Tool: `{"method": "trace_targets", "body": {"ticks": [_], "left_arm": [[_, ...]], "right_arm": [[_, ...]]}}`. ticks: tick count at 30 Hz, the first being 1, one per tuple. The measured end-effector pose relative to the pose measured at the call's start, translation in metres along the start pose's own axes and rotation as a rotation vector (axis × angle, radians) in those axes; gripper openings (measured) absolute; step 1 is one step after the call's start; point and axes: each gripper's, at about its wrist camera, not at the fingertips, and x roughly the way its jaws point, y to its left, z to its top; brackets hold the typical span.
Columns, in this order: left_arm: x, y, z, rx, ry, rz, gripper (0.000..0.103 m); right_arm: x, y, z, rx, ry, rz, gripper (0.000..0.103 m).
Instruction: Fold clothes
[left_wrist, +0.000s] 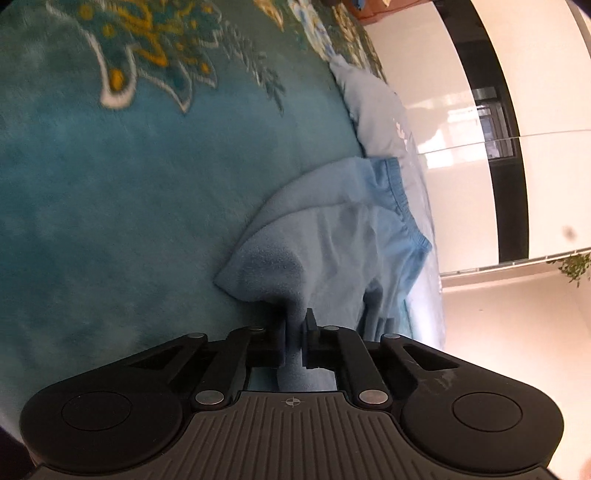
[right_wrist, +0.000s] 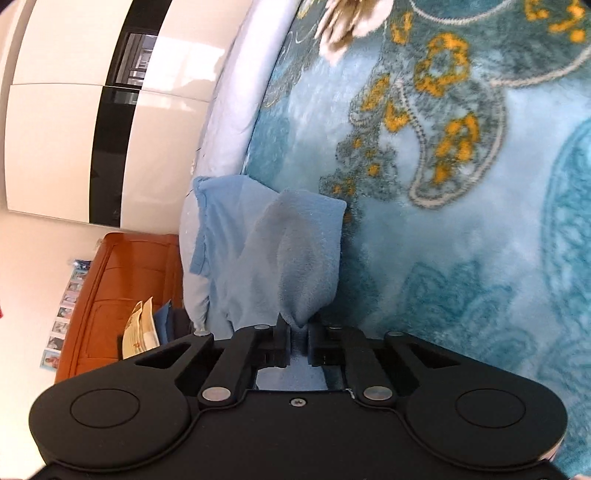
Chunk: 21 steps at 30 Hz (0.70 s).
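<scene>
A light blue fleece garment (left_wrist: 332, 236) with a ribbed, brighter blue hem lies on a teal patterned blanket (left_wrist: 110, 184) near the bed's edge. My left gripper (left_wrist: 294, 328) is shut on a pinched fold of that garment, and the cloth runs back between the jaws. In the right wrist view the same light blue garment (right_wrist: 295, 254) rises in a fold from the blanket (right_wrist: 461, 240), and my right gripper (right_wrist: 298, 334) is shut on its near corner. The cloth bunches up in front of each gripper.
A pale blue pillow or second cloth (left_wrist: 373, 110) lies beyond the garment at the bed's edge. White glossy wardrobe doors (right_wrist: 62, 129) with a black strip stand beside the bed. An orange wooden cabinet (right_wrist: 110, 288) holds papers and dark cloth.
</scene>
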Motion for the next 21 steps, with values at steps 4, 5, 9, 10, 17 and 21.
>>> {"method": "trace_targets", "body": {"ticks": [4,5,9,10,17,21], "left_arm": [[-0.017,-0.01,0.0,0.022,-0.032,0.019,0.005],[-0.023,-0.013,0.0,0.025,-0.04,0.023,0.005],[-0.04,-0.014,-0.004,0.025,-0.039,0.046,0.005],[-0.046,-0.012,-0.007,0.029,-0.032,0.053,0.005],[-0.08,0.012,-0.025,0.037,0.033,0.126,0.004],[-0.089,0.025,-0.021,0.013,0.06,0.163,0.005]], "right_arm": [[-0.014,0.017,-0.007,-0.058,-0.031,0.025,0.009],[-0.018,0.022,-0.009,-0.071,-0.039,0.032,0.008],[-0.038,0.026,-0.013,-0.076,-0.052,0.044,0.008],[-0.044,0.026,-0.015,-0.074,-0.053,0.042,0.008],[-0.083,0.005,-0.036,-0.055,-0.022,0.008,0.009],[-0.086,-0.011,-0.044,-0.009,-0.004,-0.061,0.017]]}}
